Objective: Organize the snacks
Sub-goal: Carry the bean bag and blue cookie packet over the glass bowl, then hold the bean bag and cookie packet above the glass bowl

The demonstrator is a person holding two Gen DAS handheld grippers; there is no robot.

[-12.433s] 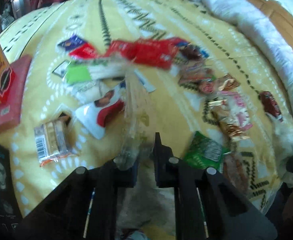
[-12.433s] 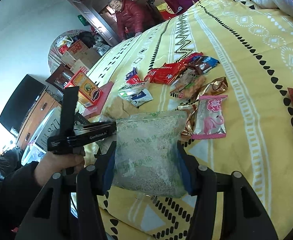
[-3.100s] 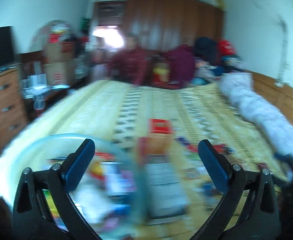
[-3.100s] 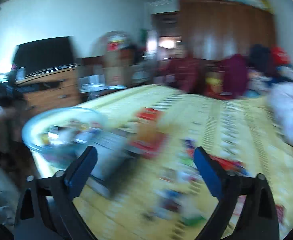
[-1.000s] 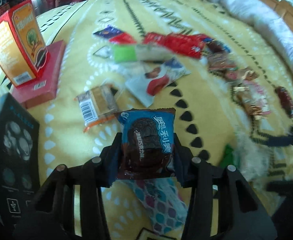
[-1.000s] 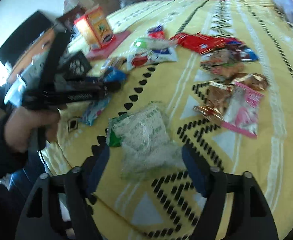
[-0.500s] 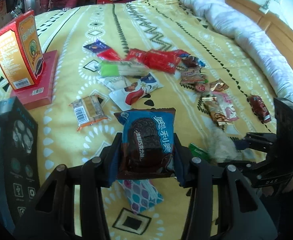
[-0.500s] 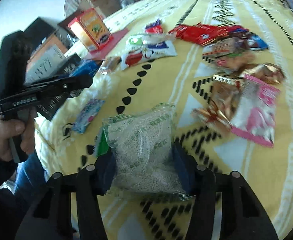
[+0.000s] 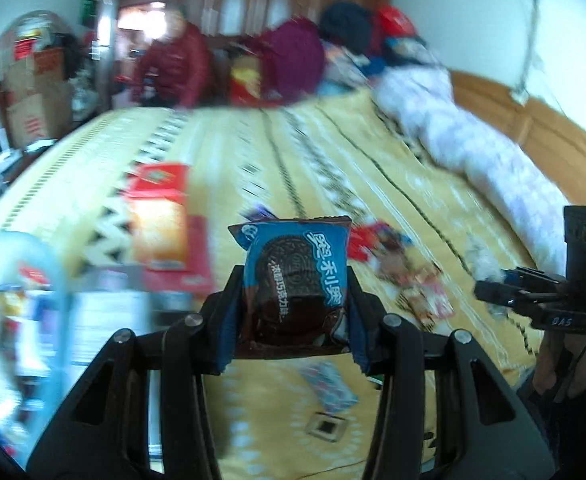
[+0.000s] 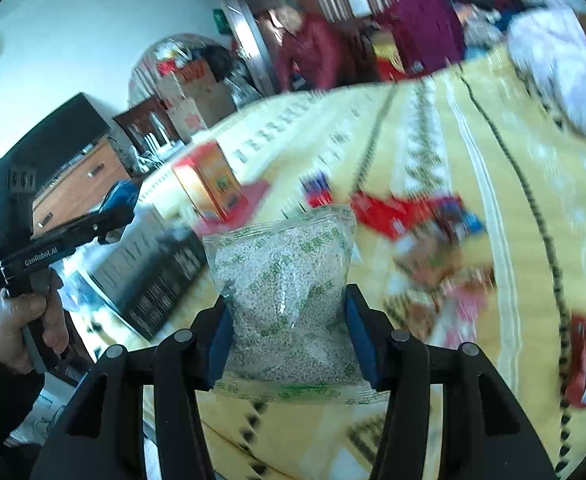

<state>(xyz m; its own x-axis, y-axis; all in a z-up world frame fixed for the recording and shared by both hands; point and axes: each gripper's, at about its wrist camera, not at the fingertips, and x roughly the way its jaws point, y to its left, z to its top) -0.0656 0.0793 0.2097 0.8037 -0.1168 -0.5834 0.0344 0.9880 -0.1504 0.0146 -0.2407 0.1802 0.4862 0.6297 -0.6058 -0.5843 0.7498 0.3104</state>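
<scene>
While left wrist view blurs, left hand-held gripper point(image 9: 293, 312) clamps blue Oreo packet point(image 9: 295, 280) between both pads, packet upright, above yellow bedspread point(image 9: 333, 168). Orange-red box point(image 9: 159, 216) stands on bed at left; clear blue tub point(image 9: 59, 280) with snacks at far left edge. Loose wrappers point(image 9: 409, 276) scattered right of packet.

Right wrist view: right hand-held gripper point(image 10: 289, 332) closed on clear bag of pale granules point(image 10: 285, 288), held upright over bed. Red packets point(image 10: 397, 208) lie beyond.

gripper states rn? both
Left gripper: closed on the blue cookie packet.
Right gripper: closed on the clear bag of pale granules.
</scene>
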